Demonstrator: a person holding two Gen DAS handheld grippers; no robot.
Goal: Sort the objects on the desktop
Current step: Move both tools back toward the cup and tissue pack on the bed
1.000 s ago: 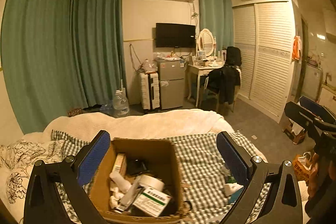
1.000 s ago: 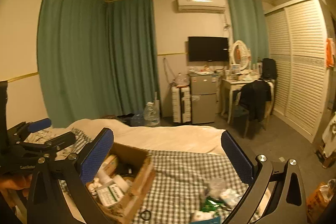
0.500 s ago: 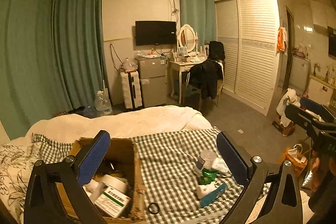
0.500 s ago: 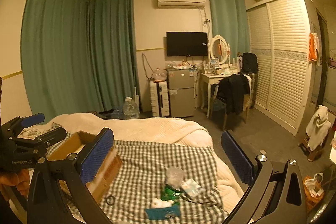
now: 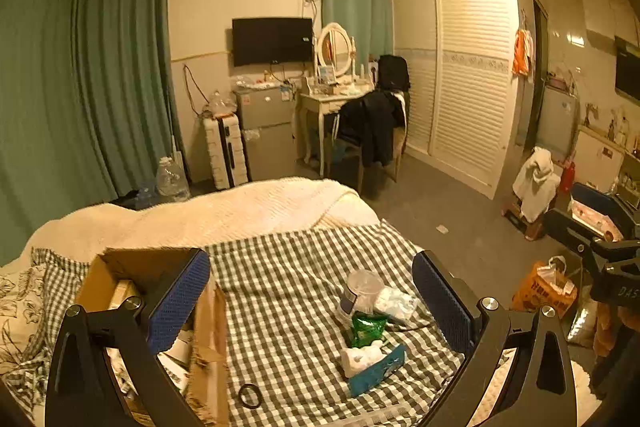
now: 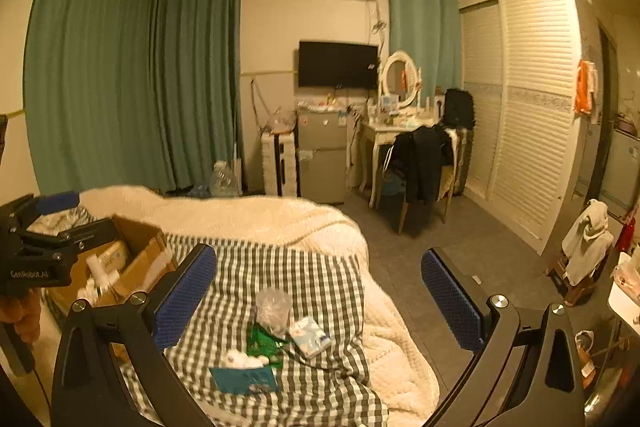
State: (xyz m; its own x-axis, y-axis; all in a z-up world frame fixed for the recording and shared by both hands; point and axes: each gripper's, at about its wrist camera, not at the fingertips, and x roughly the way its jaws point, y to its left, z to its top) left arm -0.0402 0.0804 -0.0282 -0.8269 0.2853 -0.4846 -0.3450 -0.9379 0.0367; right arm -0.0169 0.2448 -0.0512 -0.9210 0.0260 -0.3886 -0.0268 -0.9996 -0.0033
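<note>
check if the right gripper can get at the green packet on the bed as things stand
Probably yes. The right gripper is open and empty, and the green packet lies in front of it, though the cup and tissue pack crowd it.

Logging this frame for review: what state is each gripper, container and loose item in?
Left gripper: jaws open, empty.
Right gripper: jaws open, empty.
Cardboard box: open, partly filled, flap torn.
Clear plastic cup: upright on the checked cloth.
Green packet: crumpled, lying flat.
Teal tissue pack: open, tissues sticking out.
Black ring: lying flat beside the box.
Wardrobe doors: shut.
Television: off.
</note>
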